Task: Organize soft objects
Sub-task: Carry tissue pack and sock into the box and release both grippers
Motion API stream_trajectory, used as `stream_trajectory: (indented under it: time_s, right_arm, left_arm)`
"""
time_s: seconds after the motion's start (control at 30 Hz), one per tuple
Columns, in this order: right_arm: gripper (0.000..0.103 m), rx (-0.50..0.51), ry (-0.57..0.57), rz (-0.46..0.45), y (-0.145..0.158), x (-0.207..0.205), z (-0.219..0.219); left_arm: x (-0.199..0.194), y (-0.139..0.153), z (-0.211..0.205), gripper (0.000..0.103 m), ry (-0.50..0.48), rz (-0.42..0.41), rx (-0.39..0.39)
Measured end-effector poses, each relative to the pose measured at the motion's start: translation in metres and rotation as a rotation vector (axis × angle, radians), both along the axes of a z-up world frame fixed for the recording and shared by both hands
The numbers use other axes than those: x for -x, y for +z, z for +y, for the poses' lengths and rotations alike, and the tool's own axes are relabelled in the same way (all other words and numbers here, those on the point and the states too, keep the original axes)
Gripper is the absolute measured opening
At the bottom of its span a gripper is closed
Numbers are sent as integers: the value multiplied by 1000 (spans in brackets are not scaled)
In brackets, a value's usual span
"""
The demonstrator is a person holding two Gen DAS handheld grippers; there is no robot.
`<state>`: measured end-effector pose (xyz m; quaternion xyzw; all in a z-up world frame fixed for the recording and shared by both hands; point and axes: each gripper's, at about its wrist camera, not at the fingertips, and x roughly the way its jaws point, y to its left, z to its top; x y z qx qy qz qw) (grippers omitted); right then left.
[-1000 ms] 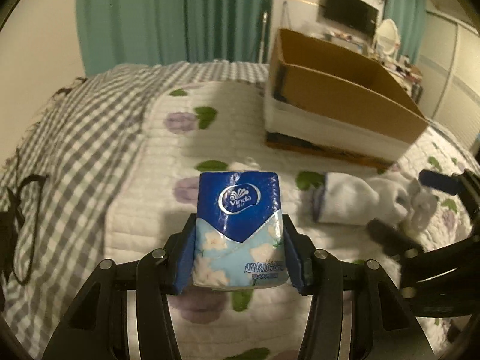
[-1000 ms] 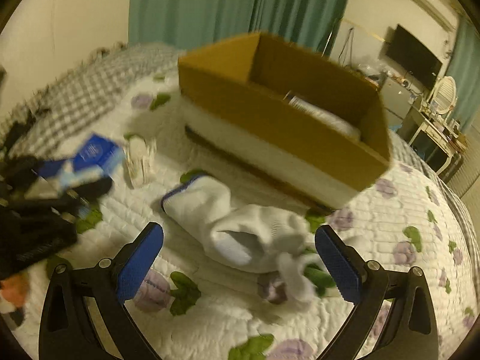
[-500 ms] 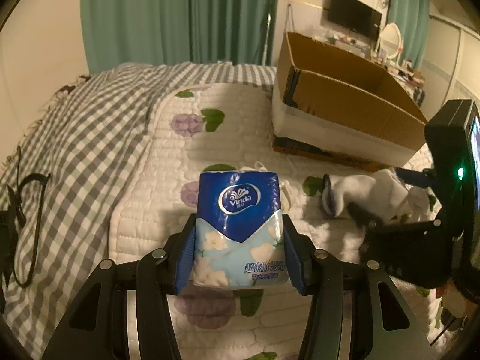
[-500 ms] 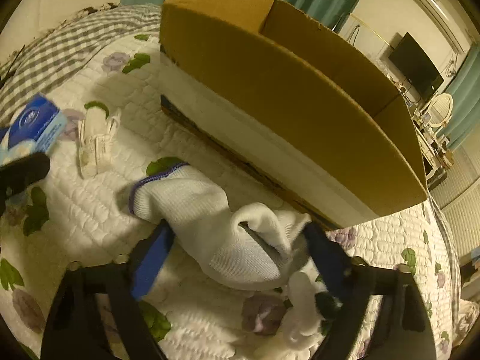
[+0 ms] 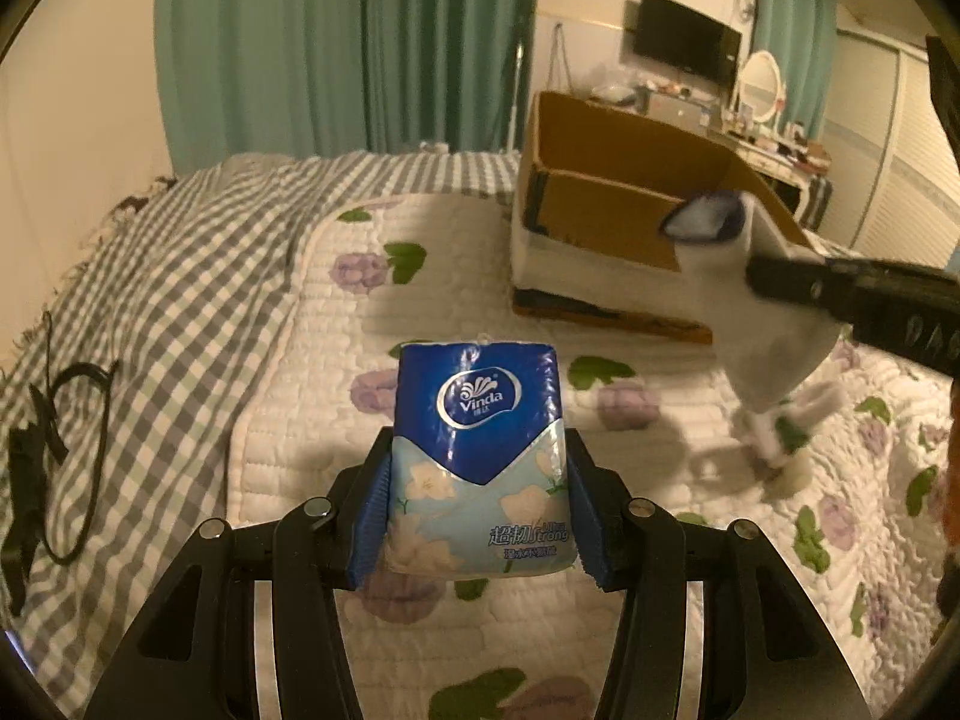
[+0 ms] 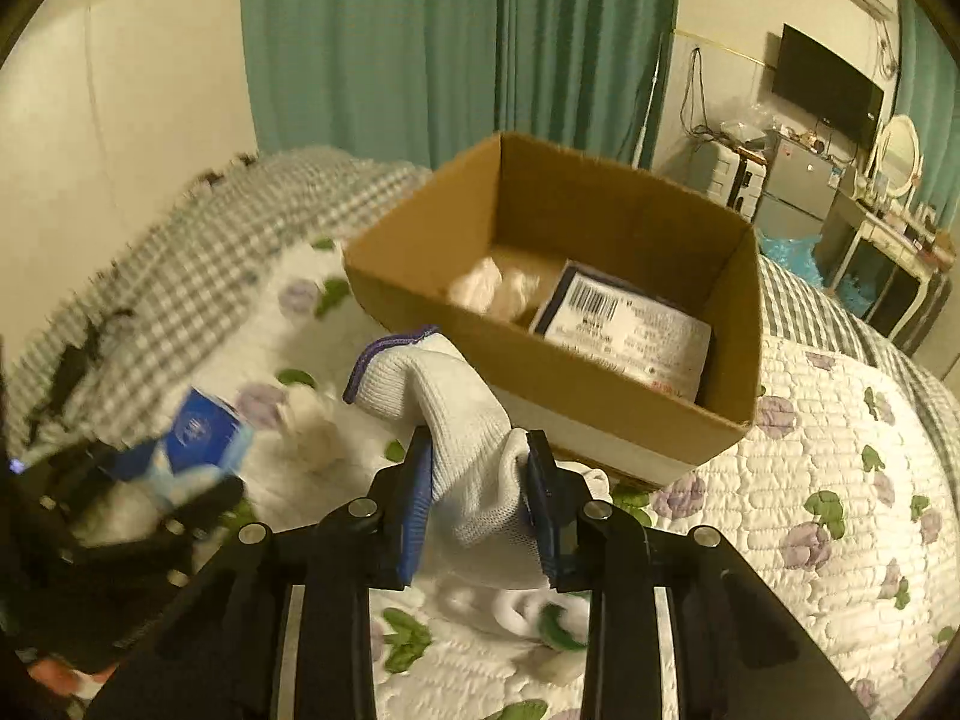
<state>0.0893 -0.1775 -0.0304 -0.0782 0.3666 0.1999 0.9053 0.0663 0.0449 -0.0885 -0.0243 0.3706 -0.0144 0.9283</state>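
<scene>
My left gripper [image 5: 480,510] is shut on a blue Vinda tissue pack [image 5: 478,456] and holds it above the quilt. My right gripper [image 6: 480,510] is shut on a white sock [image 6: 462,438] with a purple cuff, lifted off the bed in front of the cardboard box [image 6: 600,396]. The sock [image 5: 774,324] and the right gripper [image 5: 852,306] also show at the right of the left wrist view, near the box [image 5: 606,222]. The tissue pack [image 6: 201,438] shows at the left of the right wrist view.
The box holds a white soft item [image 6: 492,291] and a flat labelled packet [image 6: 630,330]. A small white item [image 6: 312,426] lies on the floral quilt [image 5: 468,276]. A black cable [image 5: 72,450] lies on the checked blanket. A dresser with mirror [image 6: 888,198] stands behind.
My right gripper closed on the white sock and lifted it off the quilt toward the box. My left gripper kept hold of the tissue pack and rose slightly.
</scene>
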Motion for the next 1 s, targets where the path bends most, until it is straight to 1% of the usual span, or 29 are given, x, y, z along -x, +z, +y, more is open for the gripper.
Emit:
stream_trajectory:
  time_s: [0.1,0.17,0.23,0.37,0.47,0.57,0.67,0.73,0.77,0.87,1.0]
  right_arm:
    - [29,-35,2,-21,15,9,-3]
    - [29,-78,2,-36,33,13,-12]
    - [29,-124,-1,-59,56,12,-21]
    - [29,-164,0,-116,95,7,-34]
    - [29,-167,-2,-155,115,-4,-41]
    - [29,-151,-10,-187,127,-24,-48]
    - [29,-148,-22,-196,128,-51,-56]
    - [29,-143,-29,-196,121,-69,-60]
    - [29,-136,-32,-192,116,-80,-62]
    - [29,-145,-44,-169,94,-110,-65]
    - [29,-143,-52,-164,66,-138,-66]
  left_arm:
    - [4,11,-3,51,-9,-8,-7]
    - [6,24,-6,51,-14,-29,-31]
    - [6,42,-11,51,-23,-62,-54]
    - [-1,87,-21,51,-66,-145,-55]
    - [-14,117,-37,51,-97,-210,-93]
    - [-36,134,-54,51,-125,-237,-110]
    - [-66,137,-71,51,-144,-225,-104]
    - [-88,133,-79,51,-153,-203,-95]
    - [-104,127,-85,51,-154,-191,-95]
    - [-133,111,-96,51,-149,-170,-105]
    - [-169,87,-102,51,-140,-129,-108]
